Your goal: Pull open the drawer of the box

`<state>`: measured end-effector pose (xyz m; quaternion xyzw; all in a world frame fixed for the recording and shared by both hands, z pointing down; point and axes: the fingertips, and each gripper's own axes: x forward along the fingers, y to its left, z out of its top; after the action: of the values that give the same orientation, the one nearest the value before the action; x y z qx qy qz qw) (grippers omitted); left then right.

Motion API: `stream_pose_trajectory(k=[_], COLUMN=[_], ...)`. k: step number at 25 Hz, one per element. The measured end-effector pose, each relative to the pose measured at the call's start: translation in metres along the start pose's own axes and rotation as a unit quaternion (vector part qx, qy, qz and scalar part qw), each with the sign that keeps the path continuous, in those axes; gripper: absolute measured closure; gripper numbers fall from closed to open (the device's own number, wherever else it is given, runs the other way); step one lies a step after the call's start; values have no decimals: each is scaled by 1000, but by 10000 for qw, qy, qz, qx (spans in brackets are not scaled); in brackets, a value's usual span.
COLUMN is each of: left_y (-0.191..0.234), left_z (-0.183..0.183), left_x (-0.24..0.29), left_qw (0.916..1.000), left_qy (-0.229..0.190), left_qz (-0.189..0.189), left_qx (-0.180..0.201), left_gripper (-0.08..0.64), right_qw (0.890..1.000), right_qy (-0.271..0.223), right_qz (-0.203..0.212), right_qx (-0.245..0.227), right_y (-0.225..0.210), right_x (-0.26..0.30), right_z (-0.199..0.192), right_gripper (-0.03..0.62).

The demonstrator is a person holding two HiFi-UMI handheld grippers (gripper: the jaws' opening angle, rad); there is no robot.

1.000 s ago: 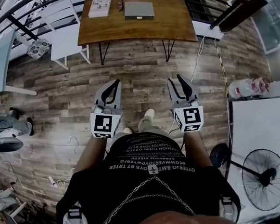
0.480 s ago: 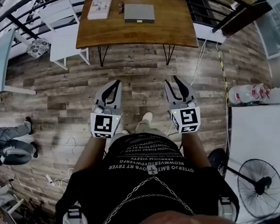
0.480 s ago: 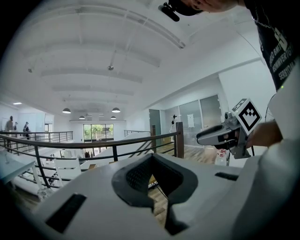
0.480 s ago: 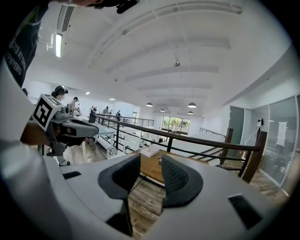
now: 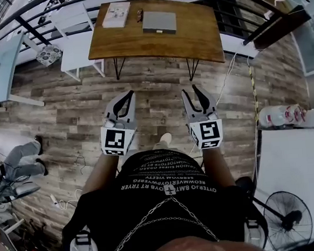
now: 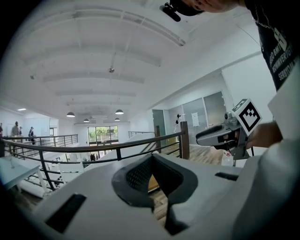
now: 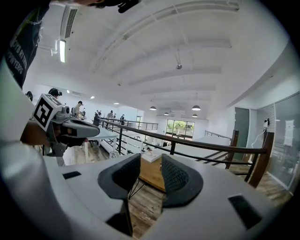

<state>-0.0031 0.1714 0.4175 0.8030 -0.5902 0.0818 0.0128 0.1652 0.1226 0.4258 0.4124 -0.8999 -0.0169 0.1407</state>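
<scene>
Holding left gripper (image 5: 127,94) closed, empty; right gripper (image 5: 191,90) parted, empty; flat grey box (image 5: 158,22) untouched at far edge of brown wooden desk (image 5: 193,38).

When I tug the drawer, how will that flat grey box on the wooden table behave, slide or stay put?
The grey box looks low and flat, so tipping seems unlikely. Nothing visible holds it to the smooth wooden table, so it would probably slide toward you. Bracing it first may help.
</scene>
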Motion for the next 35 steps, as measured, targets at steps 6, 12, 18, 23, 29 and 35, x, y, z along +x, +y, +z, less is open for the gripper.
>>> stream_pose_trajectory(k=[6,12,18,23,29,35], left_y=[-9,-18,-30,-31,-25,-12], left_z=[2,4,13,13,11,13], left_x=[21,45,63,65,63,68], left_qw=[9998,9993,9990,9988,9988,9994], left_qy=[102,208,178,198,268,206], left_qz=[172,298,404,451,421,287], left_qx=[-54,-133,-46,6,-11,36], left_gripper=[554,554,554,554,555,555], right_qw=[9999,9996,9991,9986,9984,9988], right_qy=[-74,-107,-114,-116,-158,-107], right_qz=[128,266,383,495,514,444], right_qx=[3,13,106,157,168,159], right_y=[-30,-60,-81,-81,-76,-68], right_x=[8,17,24,31,39,49], right_z=[-1,-6,-17,-20,-16,-14], right_gripper=[456,456,456,456,456,456])
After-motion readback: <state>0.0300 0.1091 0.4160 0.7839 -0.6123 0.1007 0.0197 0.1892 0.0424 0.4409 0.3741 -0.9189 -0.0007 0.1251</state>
